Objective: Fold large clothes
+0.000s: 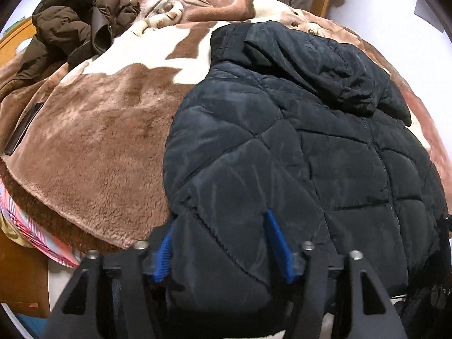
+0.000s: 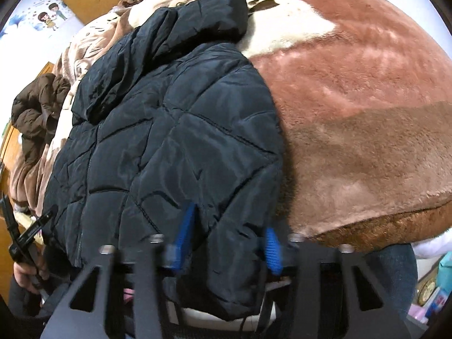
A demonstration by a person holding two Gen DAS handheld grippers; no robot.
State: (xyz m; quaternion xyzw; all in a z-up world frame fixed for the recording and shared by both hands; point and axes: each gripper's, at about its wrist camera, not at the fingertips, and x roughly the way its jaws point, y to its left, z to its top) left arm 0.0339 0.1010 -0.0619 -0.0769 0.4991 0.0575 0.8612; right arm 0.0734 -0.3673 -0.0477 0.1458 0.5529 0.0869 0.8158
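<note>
In the left wrist view, a black quilted puffer jacket [image 1: 296,152] lies on a brown and cream plush blanket [image 1: 93,141] that covers the bed. Its front is up, the zipper runs down the middle, and the hood is folded over the collar at the far end. The hem hangs over the near edge of the bed. The left gripper [image 1: 223,243] has its 2 blue fingers on both sides of a thick roll of the hem corner, and the padding bulges between them, so it seems to be pinching the fabric. A brown padded coat [image 1: 76,19] lies crumpled at the far left of the bed, well apart, and a dark flat object [image 1: 24,130] rests on the blanket edge.

In the right wrist view, the same jacket [image 2: 169,130] fills the left half, with the blanket [image 2: 367,99] bare beside it. The right gripper [image 2: 228,240] is closed on the other hem corner; the fabric is gathered into a fold between the blue fingers.

I judge that the jacket is light but bulky. The shell looks smooth and shiny, so it may slip, and the filling is soft and springy, so folds will tend to open again. The hem corners are a good hold, because the stitched edge gives some firmness; a deep bite through both layers should be safer than a shallow one.
</note>
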